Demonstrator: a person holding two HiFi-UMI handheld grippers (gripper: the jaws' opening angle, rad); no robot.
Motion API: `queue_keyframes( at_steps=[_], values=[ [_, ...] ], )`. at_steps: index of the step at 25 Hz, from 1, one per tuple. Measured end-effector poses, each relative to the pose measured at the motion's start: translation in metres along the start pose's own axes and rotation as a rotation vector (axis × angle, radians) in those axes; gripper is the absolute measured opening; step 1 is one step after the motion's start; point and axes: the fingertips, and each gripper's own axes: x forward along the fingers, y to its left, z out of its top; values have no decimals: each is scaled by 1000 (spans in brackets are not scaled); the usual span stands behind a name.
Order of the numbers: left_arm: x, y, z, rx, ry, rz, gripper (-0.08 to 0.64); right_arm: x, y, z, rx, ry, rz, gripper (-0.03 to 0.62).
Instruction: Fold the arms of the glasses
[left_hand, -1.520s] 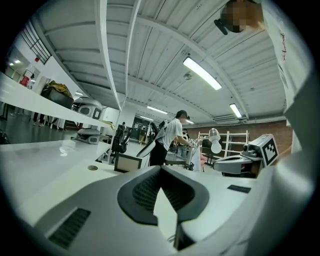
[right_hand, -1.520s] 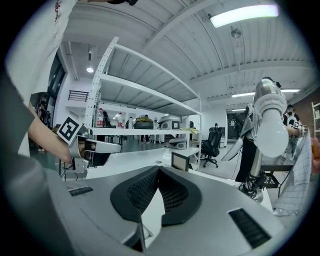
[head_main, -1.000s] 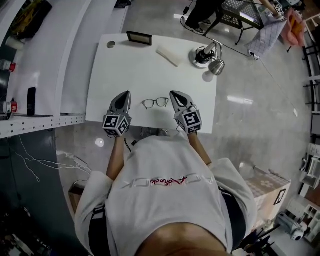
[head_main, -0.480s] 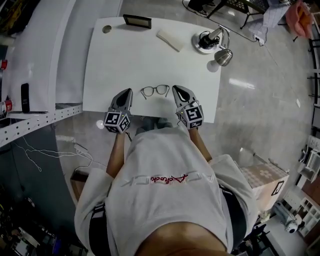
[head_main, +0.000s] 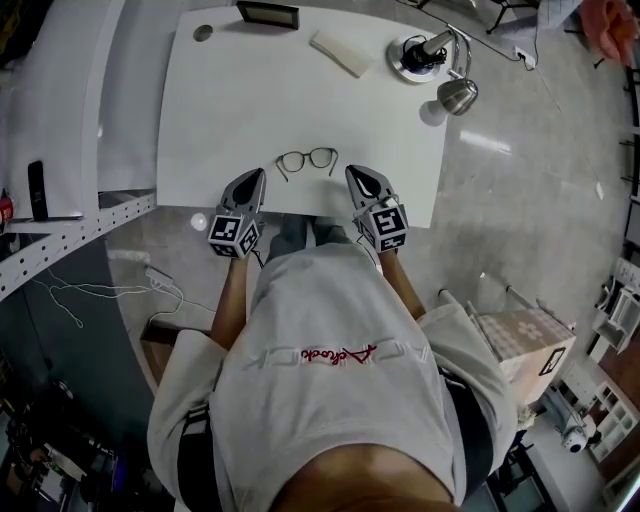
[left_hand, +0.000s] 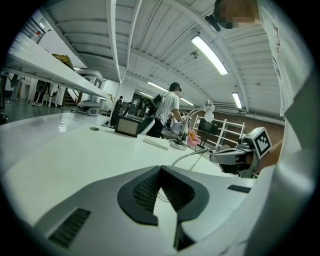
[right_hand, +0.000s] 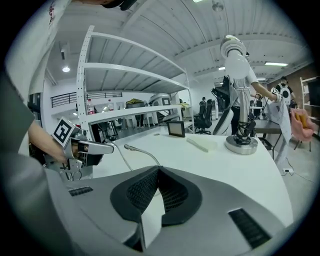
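**Both grippers closed at the near edge of the desk, glasses between them**

Jaws of left gripper together, ribbed pads meeting at the tips, nothing clamped. Jaws of right gripper likewise together and empty. Seen just past each pair of closed tips: one thin curved arm of the glasses, unfolded, lying on the desk.

In the head view, left gripper and right gripper side by side over the near edge of the desk, both pointing away from the person and slightly down. Marker cubes at their rear ends, over the floor just short of the desk edge. Glasses resting flat between the two tips and a little beyond them, lenses on the far side, both arms open and reaching back toward the person; close to both grippers, apparently touching neither.

Farther across the desk, well apart from the glasses: lamp at the far right, with round base and bent neck; pale flat block left of it; small dark screen at the far edge; round hole near the far left corner.

Beyond the desk: white shelf on the left, glossy floor on the right.
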Motion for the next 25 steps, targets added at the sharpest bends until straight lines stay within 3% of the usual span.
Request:
queue_keyframes(
  at_steps=[2, 5, 8, 11, 17, 19, 21, 25],
  values=[
    [1, -2, -7, 69, 36, -2, 21, -1, 1, -5, 4, 10, 2, 31],
    [6, -6, -10, 230, 91, -25, 23, 1, 3, -7, -18, 24, 17, 31],
    [11, -8, -9, 363, 134, -66, 22, 2, 6, -9, -109, 57, 43, 31],
    [15, -10, -14, 545, 209, -105, 23, 5, 8, -16, -289, 123, 77, 31],
    [19, -11, -22, 856, 324, -165, 23, 13, 11, -32, -824, 274, 175, 31],
    [19, -11, -24, 953, 351, -190, 23, 16, 10, -35, -928, 301, 204, 31],
    [20, -12, -24, 973, 352, -214, 23, 18, 9, -37, -944, 313, 230, 31],
    [22, -10, -17, 924, 331, -220, 51, 19, 5, -38, -908, 333, 261, 32]
  ],
)
